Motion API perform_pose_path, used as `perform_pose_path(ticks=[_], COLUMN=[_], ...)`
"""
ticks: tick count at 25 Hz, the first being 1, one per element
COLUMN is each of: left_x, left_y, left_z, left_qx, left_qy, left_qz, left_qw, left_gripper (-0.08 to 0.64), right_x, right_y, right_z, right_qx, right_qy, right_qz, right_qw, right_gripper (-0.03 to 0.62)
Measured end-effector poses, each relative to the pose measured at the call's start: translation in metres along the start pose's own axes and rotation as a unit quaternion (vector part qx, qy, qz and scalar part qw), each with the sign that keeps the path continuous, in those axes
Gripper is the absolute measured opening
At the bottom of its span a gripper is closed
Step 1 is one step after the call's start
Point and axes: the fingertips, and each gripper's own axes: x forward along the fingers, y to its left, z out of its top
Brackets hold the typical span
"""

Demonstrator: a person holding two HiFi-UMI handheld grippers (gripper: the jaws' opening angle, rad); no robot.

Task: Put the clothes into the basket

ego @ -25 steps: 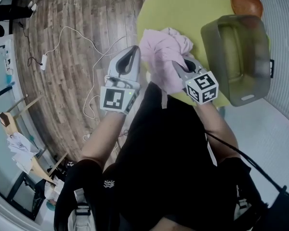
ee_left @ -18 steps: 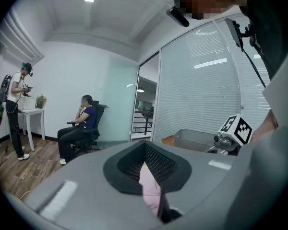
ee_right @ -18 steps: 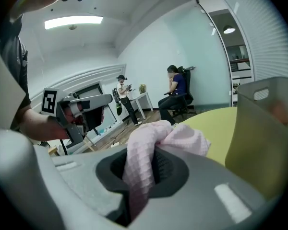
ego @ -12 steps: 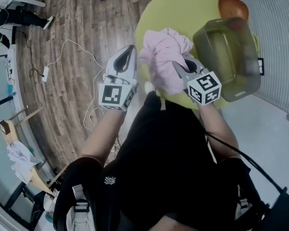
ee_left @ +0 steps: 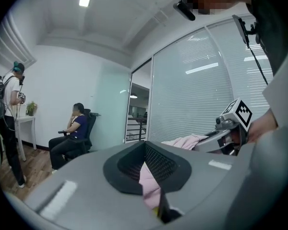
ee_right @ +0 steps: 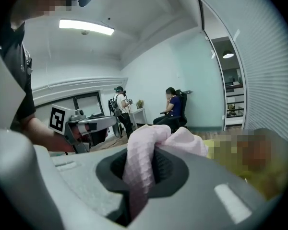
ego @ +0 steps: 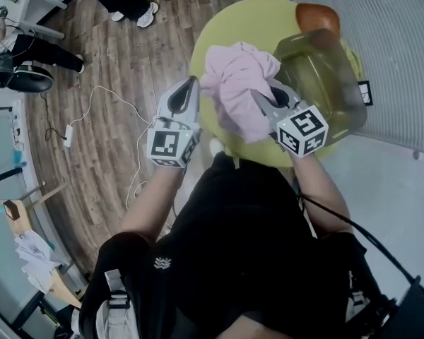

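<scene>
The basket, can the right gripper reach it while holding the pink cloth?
Probably yes. The basket sits open on the green table right beside the right gripper, nothing between them, though the left gripper also pinches the pink cloth.

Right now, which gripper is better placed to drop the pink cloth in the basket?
Right. The right gripper, shut on the pink cloth, sits beside the basket; the left gripper, also pinching it, is farther off.

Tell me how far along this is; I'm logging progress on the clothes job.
Done: the pink garment is lifted above the yellow-green table. In hand: the left gripper and the right gripper are both clamped on it, beside the basket. Left: carry it over the rim and release; no clothes show inside.
</scene>
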Motion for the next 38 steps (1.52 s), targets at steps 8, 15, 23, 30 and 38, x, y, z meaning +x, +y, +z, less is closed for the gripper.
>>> perform_pose_path(ticks=[8, 15, 23, 30, 38], left_x=[0.008, 0.031, 0.054, 0.082, 0.107], left_y=[-0.02, -0.048, -0.067, -0.085, -0.113], left_z=[0.029, 0.035, 0.071, 0.099, 0.098], left_qx=[0.011, 0.02, 0.03, 0.032, 0.034], left_qy=[-0.017, -0.022, -0.058, -0.066, -0.071], left_qz=[-0.024, -0.049, -0.078, -0.097, -0.128], left_qw=[0.9995, 0.9984, 0.9948, 0.9925, 0.9886], left_gripper=[0.006, 0.006, 0.006, 0.006, 0.006], right_x=[-0.04, -0.074, -0.109, -0.146, -0.196], right_y=[-0.02, -0.054, -0.076, -0.111, -0.166], right_z=[0.046, 0.07, 0.108, 0.146, 0.129], right_qx=[-0.008, 0.0, -0.006, -0.018, 0.032], right_qy=[-0.047, -0.087, -0.12, -0.143, -0.169], right_qz=[-0.037, -0.067, -0.102, -0.151, -0.209], right_qw=[0.998, 0.994, 0.988, 0.978, 0.963], right_gripper=[0.037, 0.037, 0.037, 0.028, 0.028])
